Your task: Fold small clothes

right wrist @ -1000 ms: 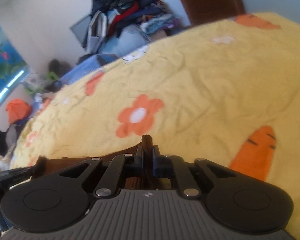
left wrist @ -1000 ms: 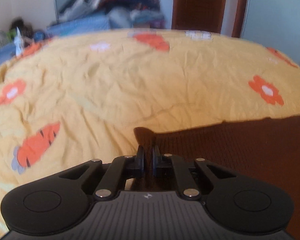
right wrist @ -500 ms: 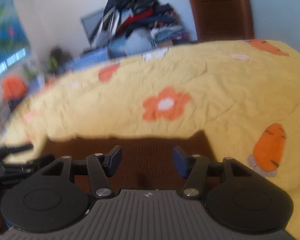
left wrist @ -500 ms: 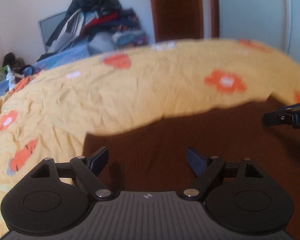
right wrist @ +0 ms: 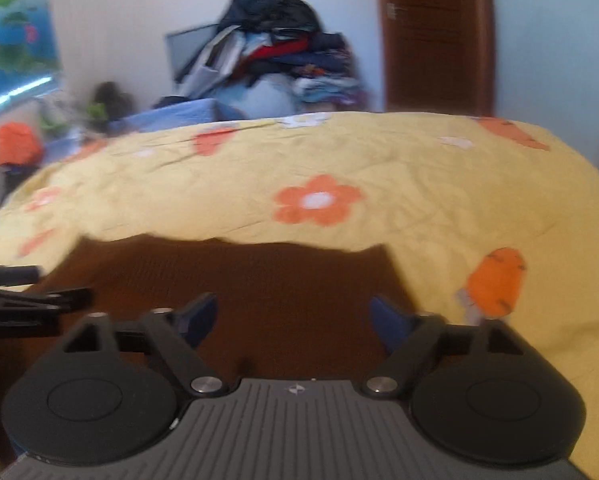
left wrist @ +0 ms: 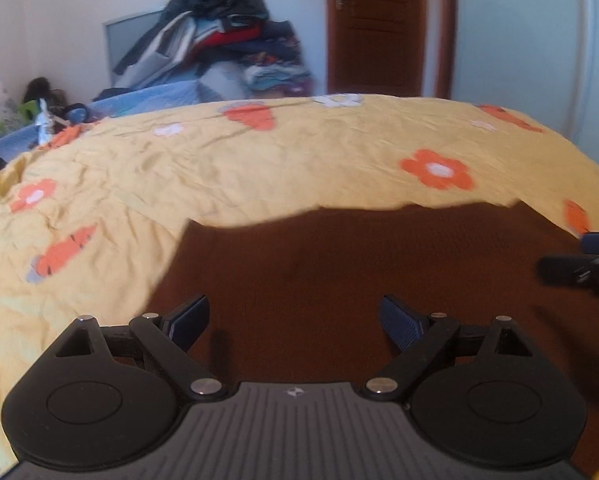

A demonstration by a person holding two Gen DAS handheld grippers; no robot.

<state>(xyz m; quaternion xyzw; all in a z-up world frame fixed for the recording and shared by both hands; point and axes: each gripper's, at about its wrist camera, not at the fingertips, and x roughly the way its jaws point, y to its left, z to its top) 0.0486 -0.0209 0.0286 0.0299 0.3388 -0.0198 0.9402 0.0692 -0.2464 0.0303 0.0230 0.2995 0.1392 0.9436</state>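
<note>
A dark brown knitted garment (left wrist: 339,264) lies flat on a yellow bedsheet (left wrist: 259,168) printed with orange flowers and carrots. It also shows in the right wrist view (right wrist: 239,276). My left gripper (left wrist: 295,318) is open and empty above the garment's left part. My right gripper (right wrist: 293,316) is open and empty above its right part. The right gripper also shows at the right edge of the left wrist view (left wrist: 587,260). The left gripper also shows at the left edge of the right wrist view (right wrist: 27,292).
A pile of clothes (left wrist: 227,40) sits behind the bed against the white wall, with a brown door (left wrist: 379,28) to its right. A blue cover (left wrist: 151,100) and clutter lie at the bed's far left. A poster (right wrist: 11,36) hangs on the left wall.
Both grippers were shut on the brown garment's edge a second ago; they have opened, let it go, and pulled back. The garment now lies flat on the sheet.
</note>
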